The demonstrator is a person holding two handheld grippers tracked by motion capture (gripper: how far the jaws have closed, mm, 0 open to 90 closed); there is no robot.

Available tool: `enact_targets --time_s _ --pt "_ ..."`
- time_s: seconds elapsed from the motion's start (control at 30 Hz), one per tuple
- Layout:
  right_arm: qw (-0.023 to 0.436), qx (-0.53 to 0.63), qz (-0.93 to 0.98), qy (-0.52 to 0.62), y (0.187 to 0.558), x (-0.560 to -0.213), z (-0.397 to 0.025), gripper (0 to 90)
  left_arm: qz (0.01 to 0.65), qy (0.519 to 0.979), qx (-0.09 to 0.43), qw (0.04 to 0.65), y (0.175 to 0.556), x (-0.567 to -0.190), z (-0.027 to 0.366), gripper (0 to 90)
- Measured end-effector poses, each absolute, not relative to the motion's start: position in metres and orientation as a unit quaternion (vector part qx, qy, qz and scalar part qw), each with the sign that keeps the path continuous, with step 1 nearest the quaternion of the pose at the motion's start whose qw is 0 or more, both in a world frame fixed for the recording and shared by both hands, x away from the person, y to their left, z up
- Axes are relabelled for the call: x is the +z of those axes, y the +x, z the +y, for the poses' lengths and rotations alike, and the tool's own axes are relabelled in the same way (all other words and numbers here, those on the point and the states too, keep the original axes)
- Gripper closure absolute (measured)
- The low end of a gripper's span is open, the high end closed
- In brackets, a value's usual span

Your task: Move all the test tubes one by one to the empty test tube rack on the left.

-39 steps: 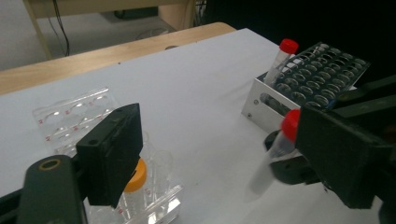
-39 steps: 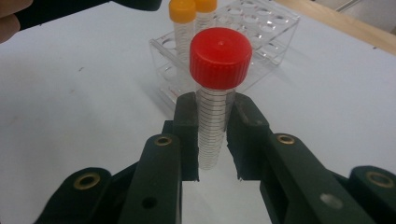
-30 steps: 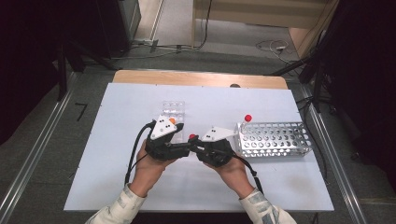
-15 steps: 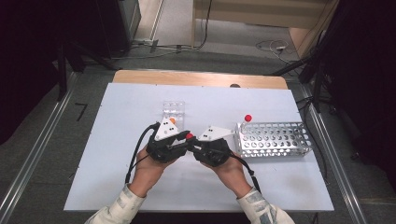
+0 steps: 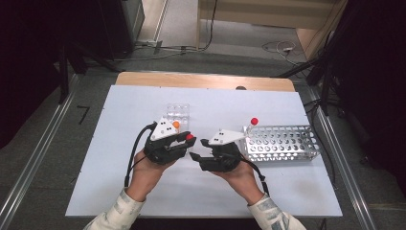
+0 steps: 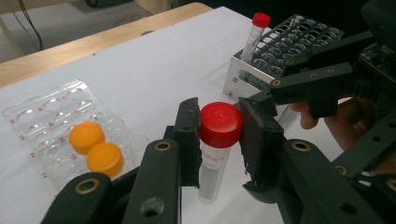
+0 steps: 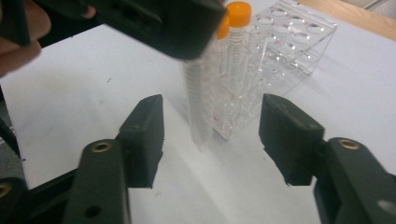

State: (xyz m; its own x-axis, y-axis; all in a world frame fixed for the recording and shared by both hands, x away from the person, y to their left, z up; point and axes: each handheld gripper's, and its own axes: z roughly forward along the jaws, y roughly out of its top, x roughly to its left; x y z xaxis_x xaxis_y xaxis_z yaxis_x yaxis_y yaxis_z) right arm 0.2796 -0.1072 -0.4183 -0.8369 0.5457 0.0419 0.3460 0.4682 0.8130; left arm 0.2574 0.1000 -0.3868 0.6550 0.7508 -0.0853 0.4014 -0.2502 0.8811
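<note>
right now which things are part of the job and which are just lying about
In the job:
- red-capped tube, held in left hand-held gripper
- right hand-held gripper, open beside it
- metal rack

Lying about:
- clear rack with two orange-capped tubes
- floor cables

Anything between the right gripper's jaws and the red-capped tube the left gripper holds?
No: in the right gripper view, the right gripper stands open short of the tube held by the left gripper; bare white table lies between.

- The clear rack [image 5: 177, 113] stands on the table [image 5: 119, 143], left of centre.
- The metal rack [image 5: 280, 143] stands to its right, with one tube [image 5: 253, 125] upright in its near-left corner.
- Left gripper [image 5: 184, 142] and right gripper [image 5: 198, 149] face each other between the racks.
- A capped tube [image 6: 215, 144] stands upright between the left gripper's jaws.
</note>
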Motion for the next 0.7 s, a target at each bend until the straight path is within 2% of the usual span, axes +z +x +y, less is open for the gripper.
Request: enact_targets --time_s 0.17,0.7 --pt "0.118 0.440 0.849 0.269 0.277 -0.421 -0.119 35.6 0.380 0.766 0.196 0.480 0.256 -0.378 0.110 70.3" --pt "0.130 0.445 0.836 0.293 0.278 -0.419 -0.149 36.2 0.410 0.738 0.218 0.490 0.259 -0.367 0.141 70.3"
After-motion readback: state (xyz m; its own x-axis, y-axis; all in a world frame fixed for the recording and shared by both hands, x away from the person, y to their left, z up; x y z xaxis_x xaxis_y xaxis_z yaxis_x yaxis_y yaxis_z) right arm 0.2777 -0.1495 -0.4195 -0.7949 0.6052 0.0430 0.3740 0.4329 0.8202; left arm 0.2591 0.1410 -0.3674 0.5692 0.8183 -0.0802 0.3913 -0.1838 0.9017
